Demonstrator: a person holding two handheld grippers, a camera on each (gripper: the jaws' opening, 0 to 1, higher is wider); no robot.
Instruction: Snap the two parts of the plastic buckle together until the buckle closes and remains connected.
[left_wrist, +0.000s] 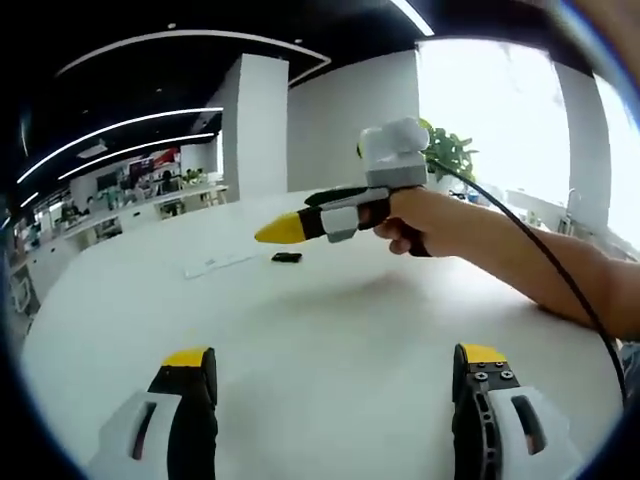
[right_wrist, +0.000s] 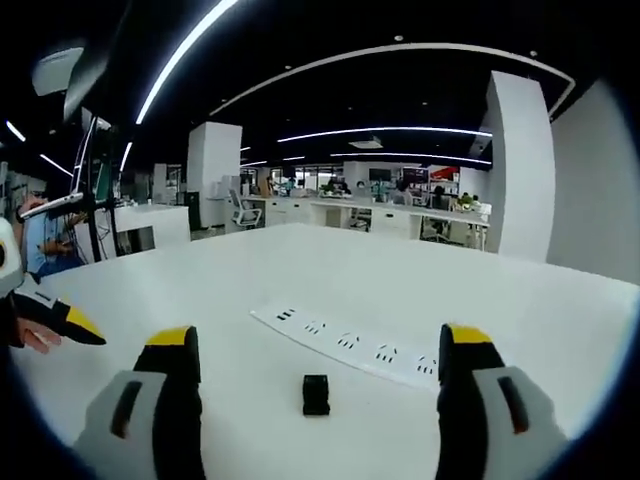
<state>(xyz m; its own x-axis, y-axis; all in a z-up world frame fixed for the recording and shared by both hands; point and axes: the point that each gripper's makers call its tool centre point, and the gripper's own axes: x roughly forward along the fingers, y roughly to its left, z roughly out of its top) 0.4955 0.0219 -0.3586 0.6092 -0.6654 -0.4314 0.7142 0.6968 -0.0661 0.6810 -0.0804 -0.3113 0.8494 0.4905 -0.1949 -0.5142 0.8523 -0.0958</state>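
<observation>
The white table carries a flat white power strip lying along its surface, sockets facing up. A potted green plant stands at 1 o'clock in the left gripper view, beside a bright window. White pillars and office desks occupy the background. Curved ceiling light strips run overhead at 12 o'clock.

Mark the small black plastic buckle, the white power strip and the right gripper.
Small black plastic buckle (right_wrist: 316, 394): right gripper view, on its top face.
White power strip (right_wrist: 350, 343): right gripper view, on its socketed upper surface.
Right gripper (left_wrist: 275, 231): left gripper view, on its shut yellow tips.
</observation>
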